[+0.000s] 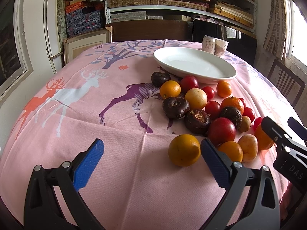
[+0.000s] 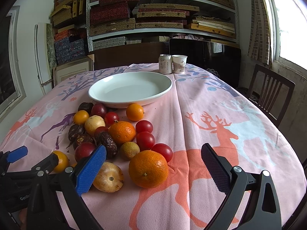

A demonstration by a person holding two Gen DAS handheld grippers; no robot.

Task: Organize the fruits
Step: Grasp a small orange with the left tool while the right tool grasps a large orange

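Fingers: left gripper [image 1: 152, 164] spread wide, holding nothing; right gripper [image 2: 153, 169] likewise apart.
Orange [image 2: 148, 168]: on the tabletop [image 2: 239, 153] between the right fingers.
Fruit pile [image 2: 107, 128]: beyond.
Plate [image 2: 130, 89]: bare, behind the pile.

Legible markings are few. In the left wrist view, the right gripper [image 1: 284, 132] body at the right edge bears white letters "DAS". In the right wrist view, the left gripper [image 2: 41, 159] body at lower left reads "GenRo", cut off. The can [image 2: 165, 64] and paper cup [image 2: 179, 64], upper centre, carry Chinese characters, too small to read reliably.
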